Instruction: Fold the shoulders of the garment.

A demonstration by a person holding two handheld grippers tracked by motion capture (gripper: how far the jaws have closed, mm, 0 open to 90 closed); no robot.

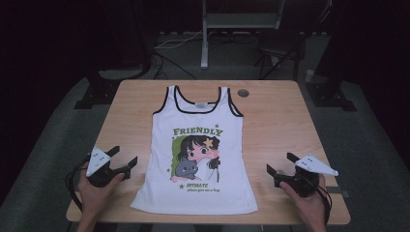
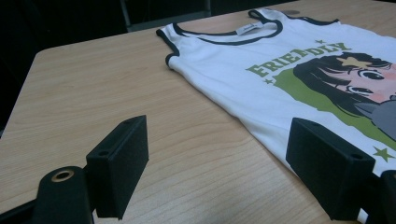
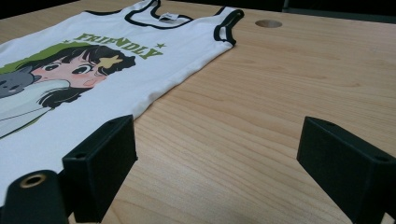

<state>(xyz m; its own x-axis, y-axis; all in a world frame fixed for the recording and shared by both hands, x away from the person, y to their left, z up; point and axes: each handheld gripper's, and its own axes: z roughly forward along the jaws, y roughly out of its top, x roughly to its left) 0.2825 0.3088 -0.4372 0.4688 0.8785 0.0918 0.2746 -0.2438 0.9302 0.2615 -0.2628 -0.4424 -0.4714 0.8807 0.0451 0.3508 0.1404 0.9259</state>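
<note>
— How many things were out there?

— One tank top (image 1: 196,145), white with dark trim and a cartoon print under the word FRIENDLY, and two claws. That was the lot.

— Where did the top lie?

— Flat in the middle of the bench (image 1: 270,121), straps toward the far edge, hem toward the person. The bench was pale wood with a round hole (image 1: 242,92) near its far side; the room around it was dark, with stands and cables on a grey floor.

— And the claws?

— The left claw (image 1: 126,157) sat just beside the top's left edge, the right claw (image 1: 279,163) off its right edge. Both gaped wide and gripped nothing, only bare wood between their pads.
</note>
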